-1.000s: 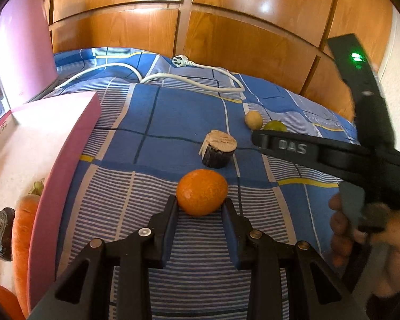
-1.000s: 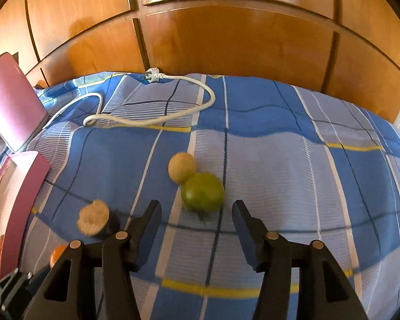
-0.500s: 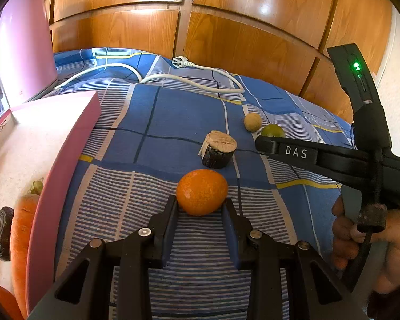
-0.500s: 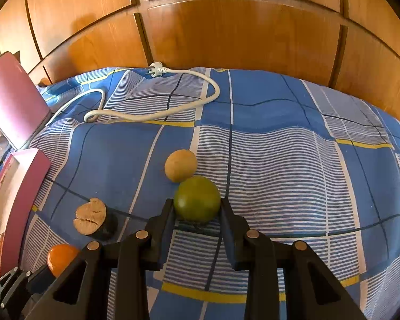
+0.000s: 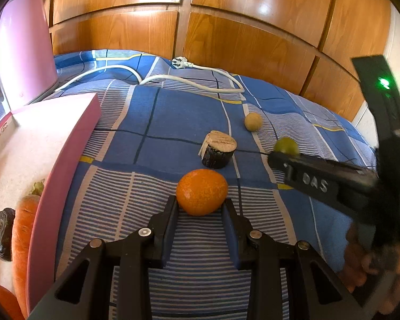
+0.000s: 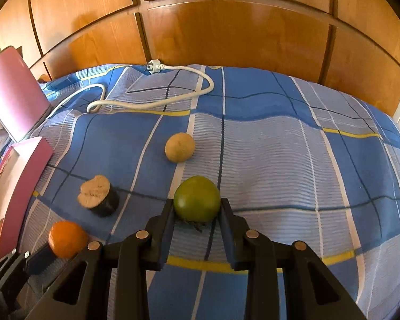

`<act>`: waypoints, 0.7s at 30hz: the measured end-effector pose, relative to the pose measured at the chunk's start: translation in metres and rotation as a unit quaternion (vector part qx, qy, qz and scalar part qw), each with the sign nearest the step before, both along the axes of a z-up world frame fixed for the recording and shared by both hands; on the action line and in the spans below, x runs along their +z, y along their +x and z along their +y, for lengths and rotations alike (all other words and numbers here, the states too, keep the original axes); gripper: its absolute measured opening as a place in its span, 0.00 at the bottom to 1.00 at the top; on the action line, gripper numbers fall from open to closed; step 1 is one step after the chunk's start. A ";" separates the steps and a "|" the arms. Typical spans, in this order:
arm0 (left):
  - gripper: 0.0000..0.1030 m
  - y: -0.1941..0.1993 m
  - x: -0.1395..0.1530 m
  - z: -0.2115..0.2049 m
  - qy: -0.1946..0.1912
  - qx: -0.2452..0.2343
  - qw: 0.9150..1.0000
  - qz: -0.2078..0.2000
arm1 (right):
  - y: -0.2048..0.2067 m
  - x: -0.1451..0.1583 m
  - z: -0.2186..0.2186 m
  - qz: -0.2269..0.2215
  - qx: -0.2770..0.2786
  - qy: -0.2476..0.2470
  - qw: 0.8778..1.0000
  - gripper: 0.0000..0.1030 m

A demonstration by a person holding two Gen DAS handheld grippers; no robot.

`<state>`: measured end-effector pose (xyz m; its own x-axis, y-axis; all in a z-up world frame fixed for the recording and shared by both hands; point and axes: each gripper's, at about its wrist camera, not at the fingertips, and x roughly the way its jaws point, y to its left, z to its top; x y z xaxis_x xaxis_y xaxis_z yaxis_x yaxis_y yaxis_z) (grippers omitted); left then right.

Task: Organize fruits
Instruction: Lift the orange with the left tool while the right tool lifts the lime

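Observation:
My left gripper [image 5: 200, 208] is shut on an orange mandarin [image 5: 201, 195], which also shows in the right wrist view [image 6: 66, 238]. My right gripper [image 6: 196, 208] is shut on a green round fruit [image 6: 196, 198], seen small in the left wrist view [image 5: 286, 145] at the tip of the right tool. A tan round fruit [image 6: 179, 147] and a dark cut stump-like piece [image 6: 98, 195] lie on the blue checked bedspread [image 6: 280, 160] ahead. A pink box [image 5: 53, 144] at the left holds carrots [image 5: 24, 229] and a dark item [image 5: 1, 233].
A white power cord with plug [image 6: 157, 85] loops across the far bedspread. Wooden wardrobe panels [image 6: 226, 26] rise behind the bed. The box's pink lid [image 5: 24, 53] stands upright at far left. The hand on the right tool [image 5: 373, 264] is at lower right.
My right gripper closed on the green fruit and has carried it slightly toward me. My left gripper has stayed shut on the mandarin, barely moving.

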<state>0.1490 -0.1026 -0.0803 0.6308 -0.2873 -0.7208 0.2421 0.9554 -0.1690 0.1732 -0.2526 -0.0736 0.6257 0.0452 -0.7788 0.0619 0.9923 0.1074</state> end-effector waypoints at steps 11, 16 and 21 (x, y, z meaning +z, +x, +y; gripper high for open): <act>0.33 0.000 0.000 -0.001 0.002 0.001 1.000 -0.001 | -0.029 0.000 -0.001 -0.003 -0.007 0.006 1.000 0.32; 0.33 -0.001 0.000 -0.001 0.005 0.001 1.000 -0.003 | -0.030 -0.002 -0.001 -0.009 -0.007 0.008 1.000 0.33; 0.33 -0.001 0.000 -0.002 0.008 0.002 1.000 -0.004 | -0.031 -0.002 -0.001 -0.011 -0.007 0.005 1.000 0.33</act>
